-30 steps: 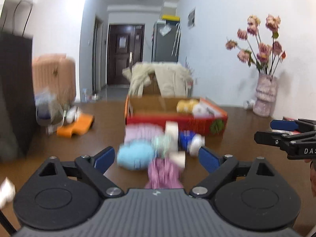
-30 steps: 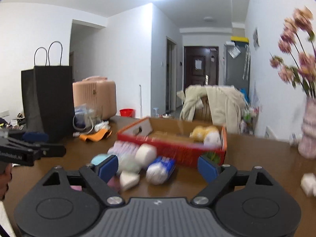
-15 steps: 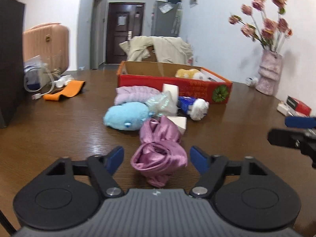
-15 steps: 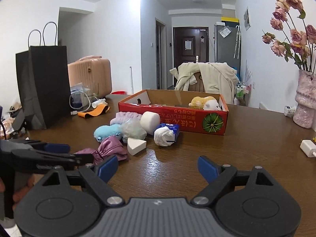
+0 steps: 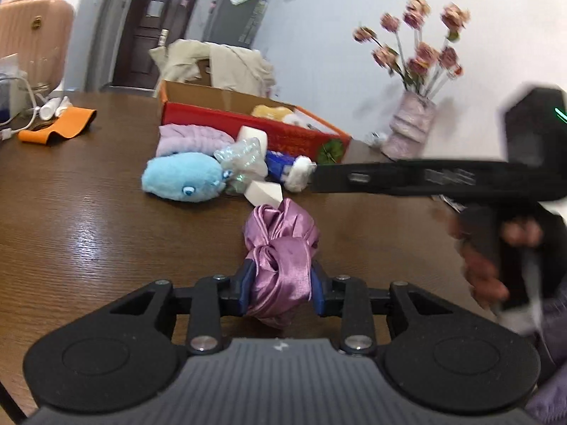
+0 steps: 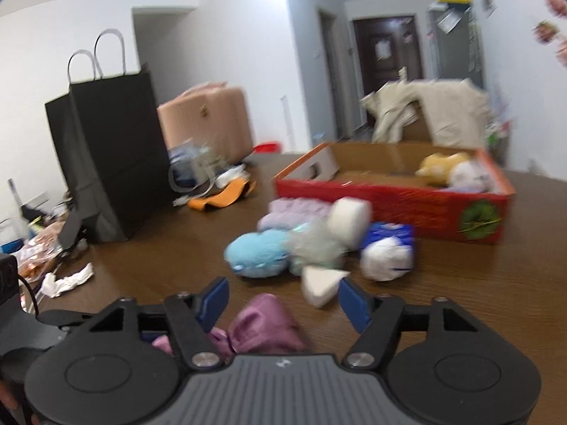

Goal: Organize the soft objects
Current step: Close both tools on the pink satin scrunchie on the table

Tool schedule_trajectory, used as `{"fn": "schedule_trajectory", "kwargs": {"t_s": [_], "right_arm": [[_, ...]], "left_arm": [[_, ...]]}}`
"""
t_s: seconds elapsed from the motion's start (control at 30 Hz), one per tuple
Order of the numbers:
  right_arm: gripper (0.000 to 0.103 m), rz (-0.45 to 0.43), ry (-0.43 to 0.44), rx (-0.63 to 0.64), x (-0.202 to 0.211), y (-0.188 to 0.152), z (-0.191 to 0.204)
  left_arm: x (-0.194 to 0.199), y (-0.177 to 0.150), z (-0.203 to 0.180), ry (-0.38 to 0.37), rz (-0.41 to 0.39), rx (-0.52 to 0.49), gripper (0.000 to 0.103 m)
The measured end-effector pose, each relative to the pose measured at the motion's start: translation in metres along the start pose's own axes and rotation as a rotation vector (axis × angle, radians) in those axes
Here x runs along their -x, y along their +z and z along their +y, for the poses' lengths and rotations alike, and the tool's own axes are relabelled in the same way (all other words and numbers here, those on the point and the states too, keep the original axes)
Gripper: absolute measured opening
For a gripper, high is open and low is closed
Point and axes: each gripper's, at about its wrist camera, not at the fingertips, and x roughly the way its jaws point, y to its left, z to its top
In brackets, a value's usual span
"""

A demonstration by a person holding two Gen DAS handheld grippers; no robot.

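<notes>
My left gripper (image 5: 281, 288) is shut on a purple satin cloth bundle (image 5: 281, 248) on the brown table. My right gripper (image 6: 283, 299) is open, with the same purple bundle (image 6: 264, 326) just below and between its fingers; it also shows side-on in the left wrist view (image 5: 407, 177). Beyond lie a blue plush toy (image 5: 182, 176), a white wedge sponge (image 6: 320, 283), a lilac towel (image 5: 189, 138), a crinkly mesh ball (image 6: 313, 246), a white roll (image 6: 349, 217) and a blue-white packet (image 6: 388, 255). A red cardboard box (image 6: 389, 205) holds a yellow plush (image 6: 439, 164) and a white one.
A black paper bag (image 6: 106, 163) stands at the left with cables and an orange strap (image 6: 219, 198). A vase of dried roses (image 5: 413, 124) stands at the far right. Crumpled paper (image 6: 67, 281) lies near the table's left edge. A chair draped with a beige coat stands behind the box.
My left gripper has closed on the purple bundle. My right gripper has swung left and down over the bundle, crossing the left wrist view.
</notes>
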Motion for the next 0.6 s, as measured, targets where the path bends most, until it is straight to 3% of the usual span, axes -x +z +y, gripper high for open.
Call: {"fn": "schedule_trajectory", "kwargs": {"t_s": [0.07, 0.17, 0.27, 0.3, 0.33, 0.37, 0.4, 0.47, 0.53, 0.6], "right_arm": [[0.050, 0.054, 0.009, -0.004, -0.019, 0.000, 0.002], [0.027, 0.121, 0.013, -0.025, -0.030, -0.010, 0.002], [0.027, 0.086, -0.010, -0.043, -0.013, -0.023, 0.002], [0.027, 0.071, -0.029, -0.045, -0.006, -0.028, 0.004], [0.027, 0.048, -0.058, -0.032, 0.002, -0.036, 0.008], [0.027, 0.027, -0.087, -0.012, 0.008, -0.043, 0.010], [0.027, 0.010, -0.118, 0.003, 0.015, -0.049, 0.013], [0.026, -0.025, -0.159, 0.003, 0.027, -0.059, 0.016], [0.026, -0.053, -0.173, 0.000, 0.035, -0.067, 0.018], [0.026, -0.078, -0.180, 0.002, 0.042, -0.073, 0.020]], "left_arm": [[0.003, -0.002, -0.003, -0.014, -0.001, -0.050, 0.039], [0.006, -0.001, 0.004, 0.029, -0.017, -0.013, 0.049], [0.013, 0.002, 0.017, 0.067, -0.047, 0.059, 0.054], [0.018, 0.004, 0.022, 0.041, -0.062, 0.094, 0.059], [0.023, 0.007, 0.027, -0.007, -0.079, 0.140, 0.071], [0.028, 0.009, 0.033, -0.085, -0.098, 0.206, 0.078], [0.032, 0.012, 0.037, -0.155, -0.114, 0.260, 0.078], [0.034, 0.016, 0.038, -0.210, -0.126, 0.327, 0.078], [0.028, 0.020, 0.029, -0.190, -0.096, 0.319, 0.078], [0.018, 0.019, 0.016, -0.128, -0.041, 0.279, 0.069]]}}
